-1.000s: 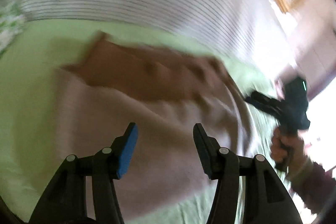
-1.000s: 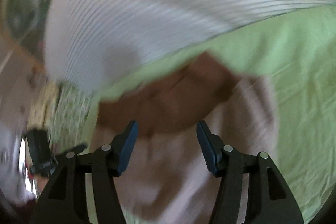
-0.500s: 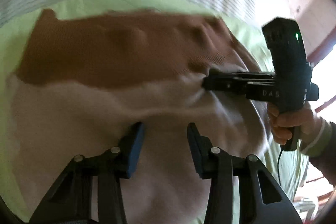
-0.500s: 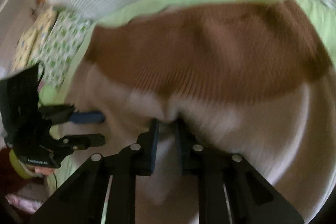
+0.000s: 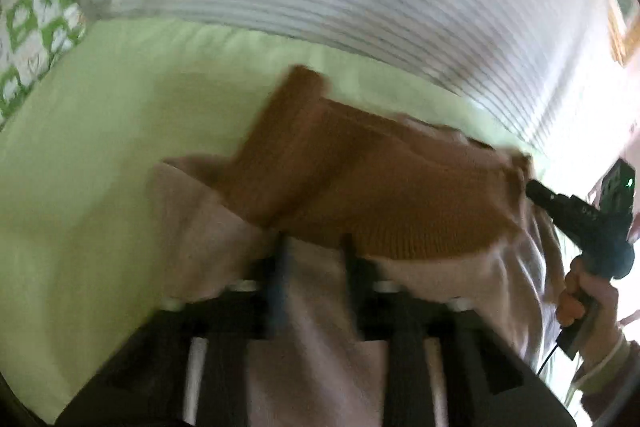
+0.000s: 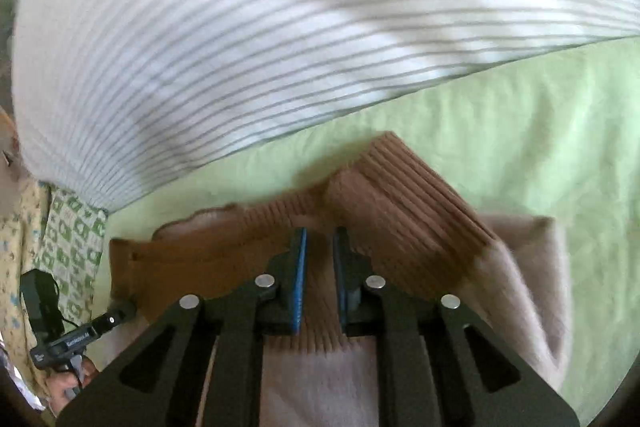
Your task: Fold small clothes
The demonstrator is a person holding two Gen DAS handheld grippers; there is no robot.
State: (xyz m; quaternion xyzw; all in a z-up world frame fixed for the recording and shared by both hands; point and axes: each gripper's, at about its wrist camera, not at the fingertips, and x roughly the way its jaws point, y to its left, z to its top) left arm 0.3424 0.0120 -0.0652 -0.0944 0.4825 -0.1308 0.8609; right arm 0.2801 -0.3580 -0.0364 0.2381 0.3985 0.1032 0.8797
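Pinching the pale pink knit garment with the brown ribbed band (image 6: 404, 211) at lower centre, my right gripper (image 6: 320, 247) is closing its blue pads nearly together on a ridge of the ribbing. My left gripper (image 5: 314, 247) is straddling the same cloth, its jaws having just widened; blur is hiding whether the pads are pressing. The garment is lying on the light green bedsheet (image 6: 500, 131), with the white striped bedding (image 6: 280, 27) filling the upper frame beyond. I am judging that keeping both hands level and carrying the edge over evenly will give a straight crease.
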